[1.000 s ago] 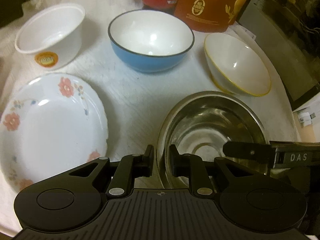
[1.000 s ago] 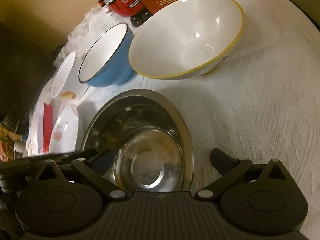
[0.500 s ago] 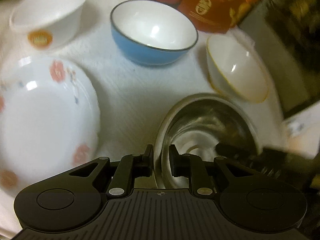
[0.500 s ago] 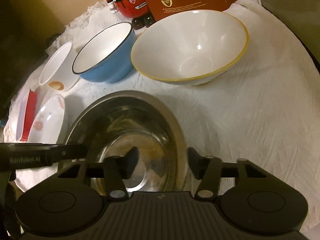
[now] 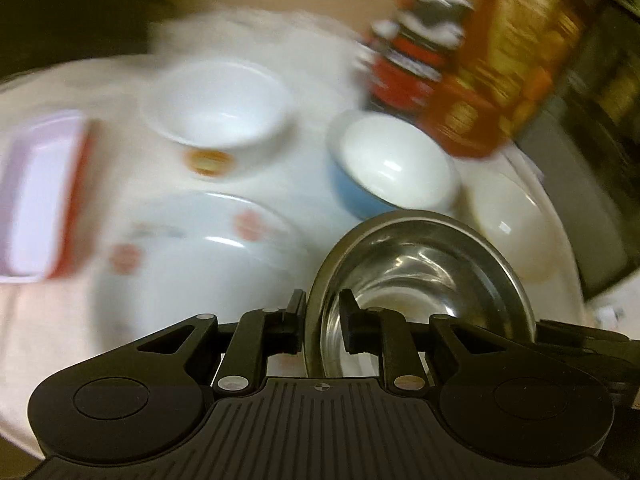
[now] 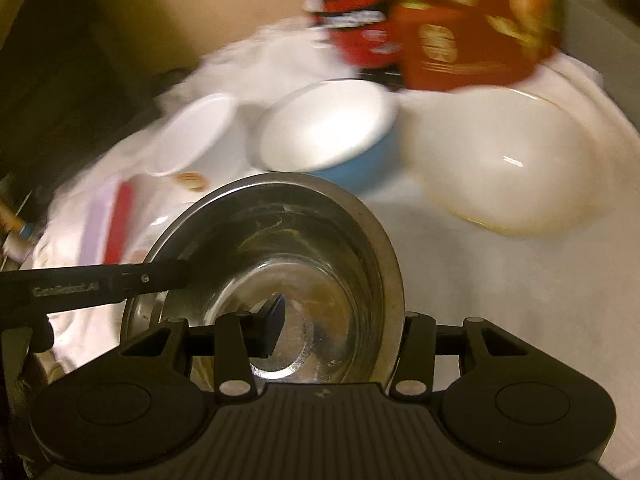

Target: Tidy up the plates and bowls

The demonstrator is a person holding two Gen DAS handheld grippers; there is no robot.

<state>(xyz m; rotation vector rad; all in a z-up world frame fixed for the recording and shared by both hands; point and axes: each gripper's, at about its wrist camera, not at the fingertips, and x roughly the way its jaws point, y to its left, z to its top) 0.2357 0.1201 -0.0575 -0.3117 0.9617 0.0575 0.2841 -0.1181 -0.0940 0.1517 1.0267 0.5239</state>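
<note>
A steel bowl (image 5: 420, 276) is held between both grippers and appears raised off the white cloth. My left gripper (image 5: 322, 320) is shut on its left rim, one finger outside and one inside. My right gripper (image 6: 340, 328) straddles its right rim (image 6: 394, 280), apparently shut on it. The bowl fills the middle of the right wrist view (image 6: 280, 272). Behind it stand a blue bowl (image 5: 388, 168), a yellow-rimmed white bowl (image 6: 504, 164), a white cup-shaped bowl (image 5: 218, 116) and a flowered plate (image 5: 200, 256).
A red-edged rectangular dish (image 5: 40, 200) lies at the far left. A red can (image 5: 408, 52) and an orange box (image 5: 508, 52) stand at the back. A dark appliance (image 5: 592, 160) borders the table's right side.
Both grippers have risen and pulled back with the steel bowl, which now appears lifted off the cloth. The right gripper has closed in on the rim. The views are motion-blurred.
</note>
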